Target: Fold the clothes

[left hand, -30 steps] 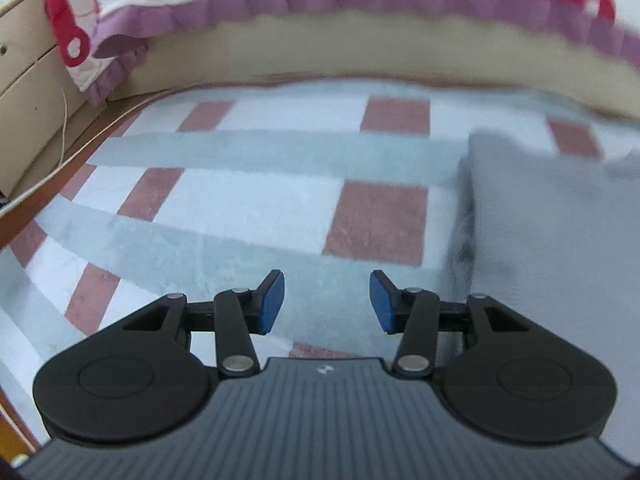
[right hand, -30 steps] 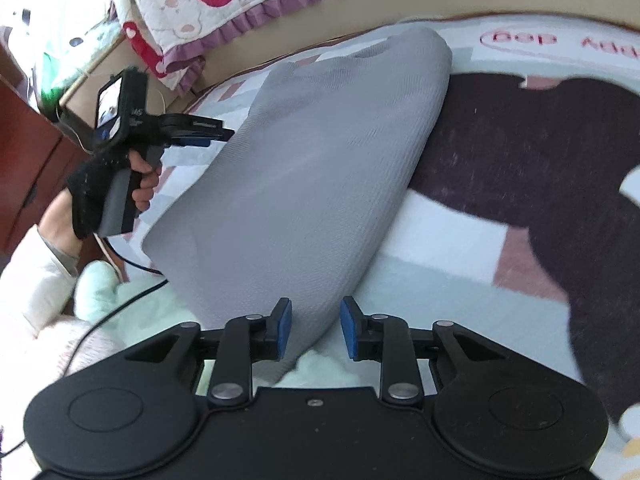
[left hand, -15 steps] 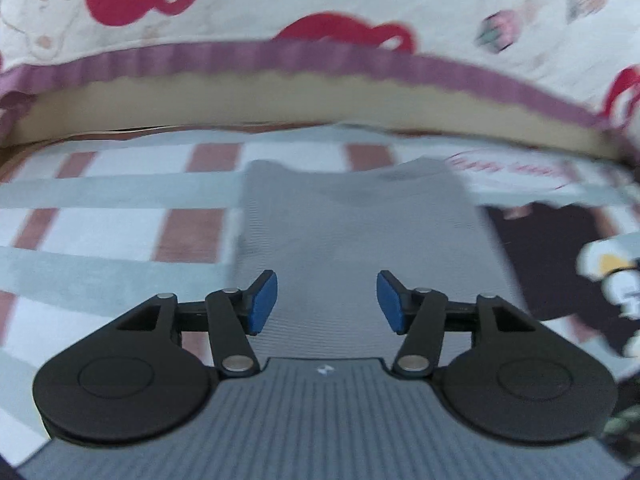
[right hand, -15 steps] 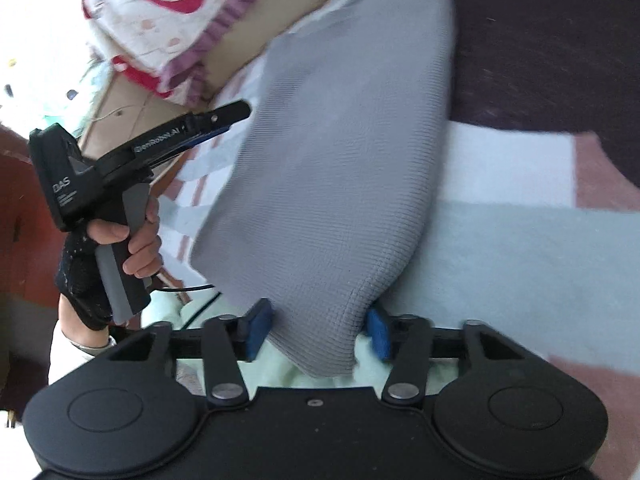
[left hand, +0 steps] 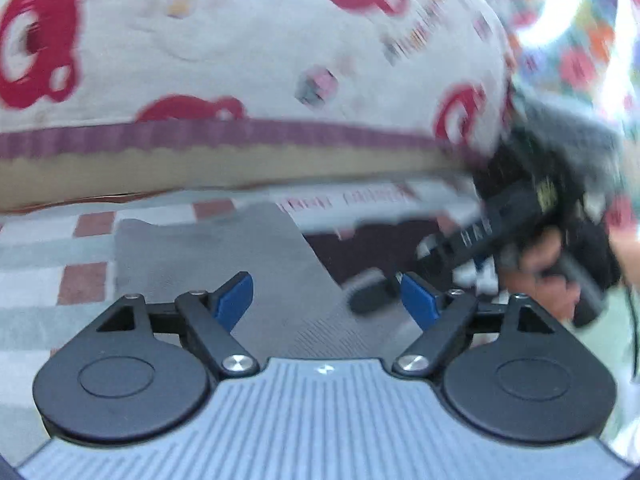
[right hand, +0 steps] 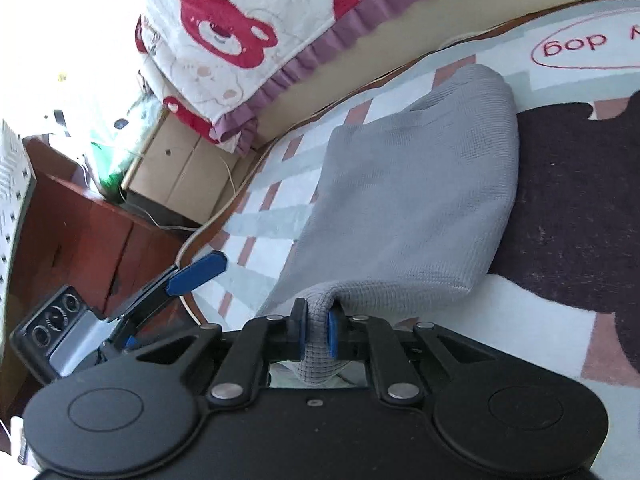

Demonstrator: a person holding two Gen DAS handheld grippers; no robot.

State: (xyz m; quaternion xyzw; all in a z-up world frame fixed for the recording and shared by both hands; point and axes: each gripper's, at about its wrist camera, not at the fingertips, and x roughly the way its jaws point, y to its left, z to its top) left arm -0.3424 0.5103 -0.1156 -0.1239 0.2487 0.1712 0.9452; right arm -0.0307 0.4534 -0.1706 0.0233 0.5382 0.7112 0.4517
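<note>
The right gripper (right hand: pixel 316 330), half a second ago straddling the near corner of the grey knit garment (right hand: pixel 420 200), has now pinched it fast between its pads — a fold can likely start — while the left gripper (left hand: pixel 326 300) hangs wide open, empty, over the cloth's near edge.

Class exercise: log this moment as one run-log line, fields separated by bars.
stage: fold start | right claw: shut on grey knit garment near edge | left claw: open, empty, above garment | surface: patterned blanket

Two close wrist views, shared grey garment (left hand: pixel 224 256)
</note>
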